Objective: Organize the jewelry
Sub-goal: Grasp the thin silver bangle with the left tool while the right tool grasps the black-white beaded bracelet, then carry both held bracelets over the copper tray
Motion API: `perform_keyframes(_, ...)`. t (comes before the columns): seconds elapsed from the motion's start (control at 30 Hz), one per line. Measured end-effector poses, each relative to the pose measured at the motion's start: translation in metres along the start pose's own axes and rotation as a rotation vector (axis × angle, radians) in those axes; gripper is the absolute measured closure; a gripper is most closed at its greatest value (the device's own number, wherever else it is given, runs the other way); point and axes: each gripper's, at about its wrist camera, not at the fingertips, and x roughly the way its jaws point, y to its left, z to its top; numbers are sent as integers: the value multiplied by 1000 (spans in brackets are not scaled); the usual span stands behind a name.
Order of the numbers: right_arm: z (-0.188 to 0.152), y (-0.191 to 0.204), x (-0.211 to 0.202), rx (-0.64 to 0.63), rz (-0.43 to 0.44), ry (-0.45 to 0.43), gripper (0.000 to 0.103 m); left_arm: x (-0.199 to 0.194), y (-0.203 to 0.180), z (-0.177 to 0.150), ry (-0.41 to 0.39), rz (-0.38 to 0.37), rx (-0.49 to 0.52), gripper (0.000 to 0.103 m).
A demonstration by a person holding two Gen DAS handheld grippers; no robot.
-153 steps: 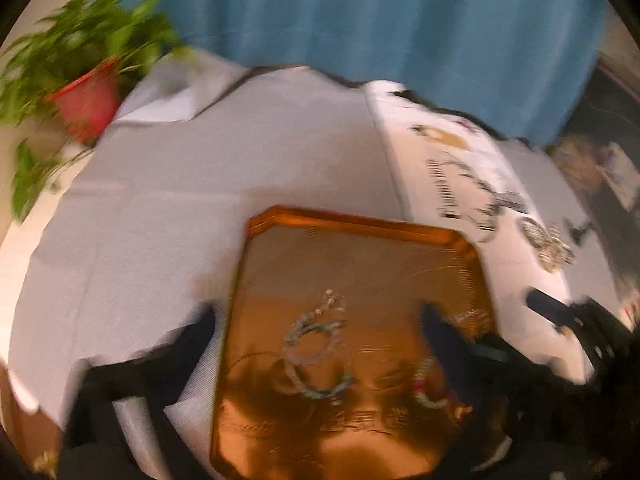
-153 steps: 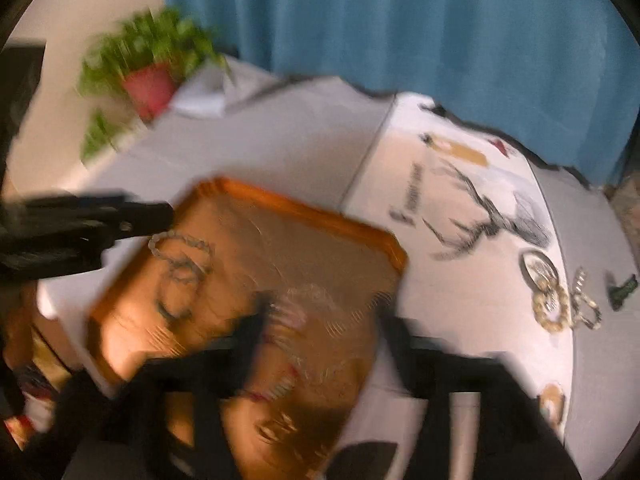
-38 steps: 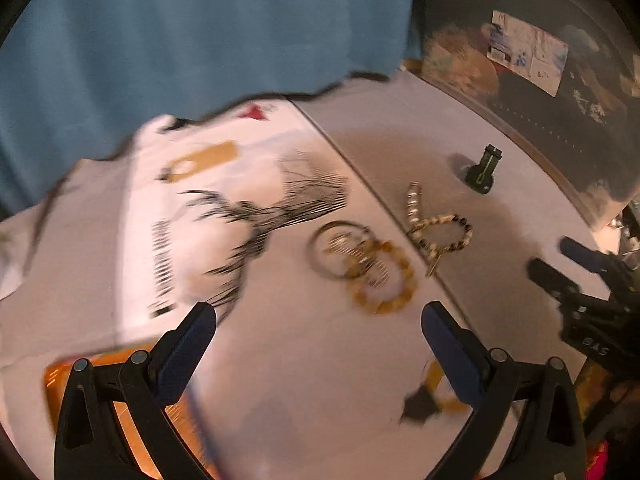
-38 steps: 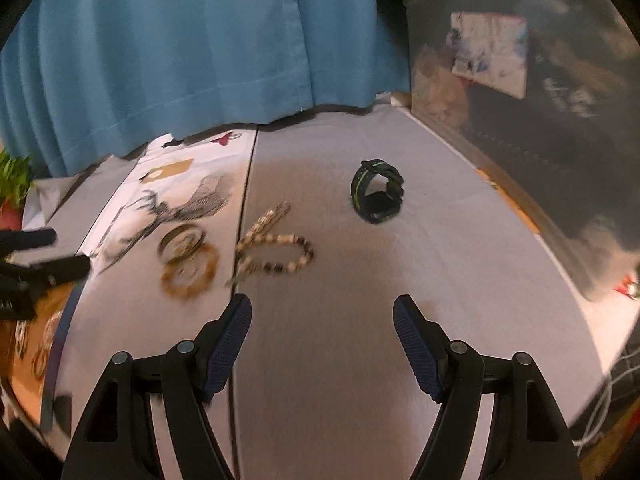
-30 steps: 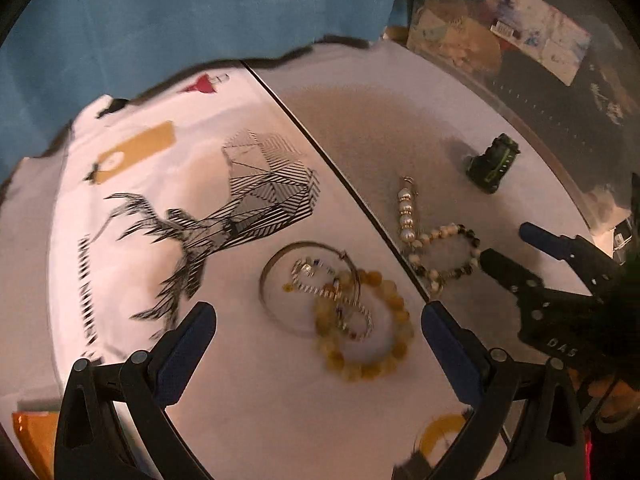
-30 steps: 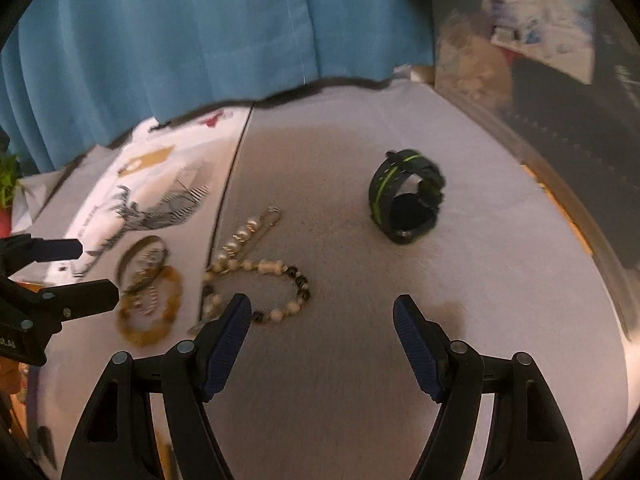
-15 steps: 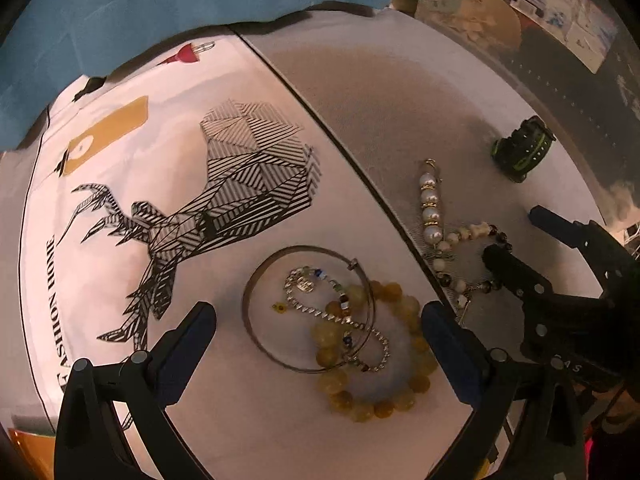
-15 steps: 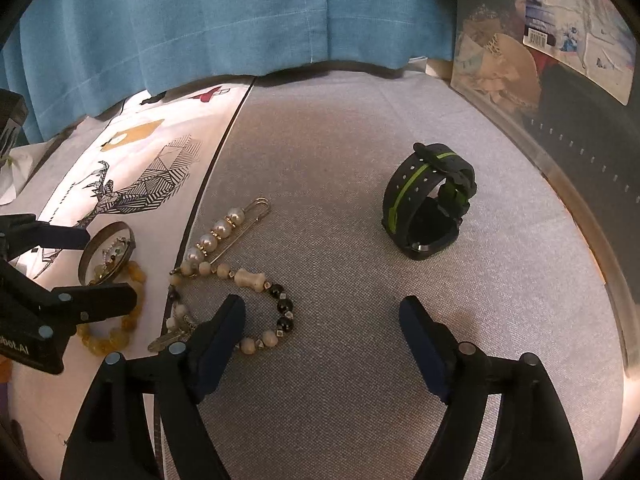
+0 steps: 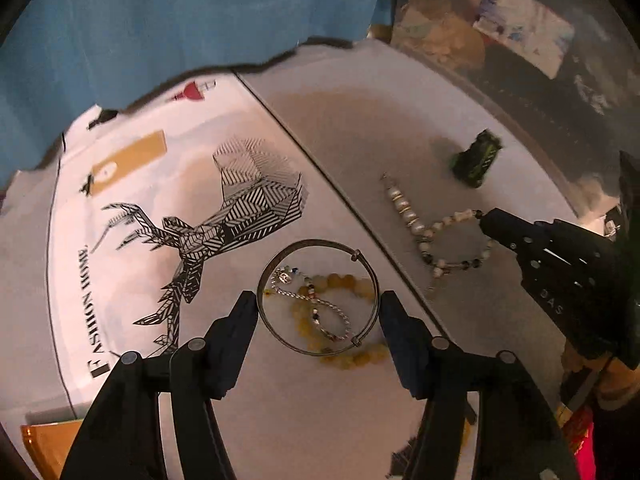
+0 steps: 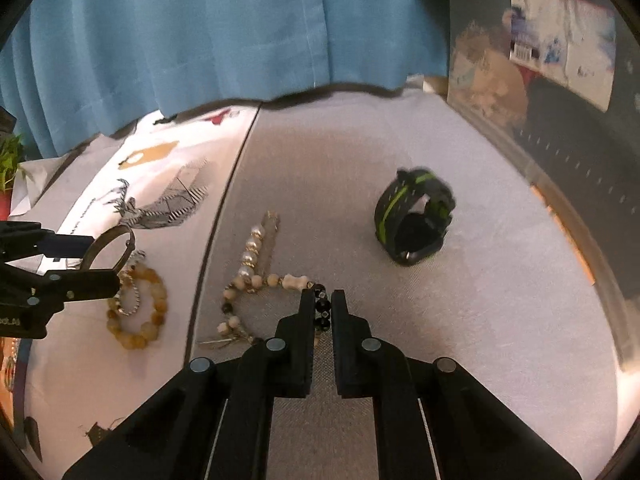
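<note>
A silver bangle (image 9: 316,243) sits between the pads of my left gripper (image 9: 320,312), whose jaws are closing and touch it on both sides. In the right wrist view the bangle (image 10: 116,236) tilts up off the cloth in the left gripper (image 10: 96,264). Under it lie a yellow bead bracelet (image 9: 352,360) and a thin silver chain bracelet (image 9: 328,306). My right gripper (image 10: 323,308) is shut on the black beads of a white-and-black bead bracelet (image 10: 276,280), which lies on the grey cloth. A pearl pin (image 10: 252,248) touches that bracelet.
A black-and-green watch (image 10: 412,216) stands on the grey cloth, behind and to the right. The white cloth with a deer print (image 9: 224,216) covers the left part. An orange tray corner (image 9: 44,440) shows at lower left. A blue curtain (image 10: 240,40) hangs behind.
Both grippers went from wide open to closed: the left around the silver bangle, the right onto the bead bracelet. The bangle's edge has lifted off the cloth.
</note>
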Motion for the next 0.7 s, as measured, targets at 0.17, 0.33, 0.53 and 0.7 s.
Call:
perform_keyframes(0.17,3,4,-25,-15,-4,-35,95,-30,0,-8,-40,7,-13,45)
perform_keyframes(0.33,3,9,-57,-31,-8,-73,95,-65,6,-22,-84,20,-48,45)
perform_keyframes(0.53,-2,12,-96,-36,-19,-99,95,-116,15,-51,-126,49,-96,45)
perform_keyframes(0.7,-11,22,-136,-49,-18,-124,95,-162,20,-84,-166,82,-132,45)
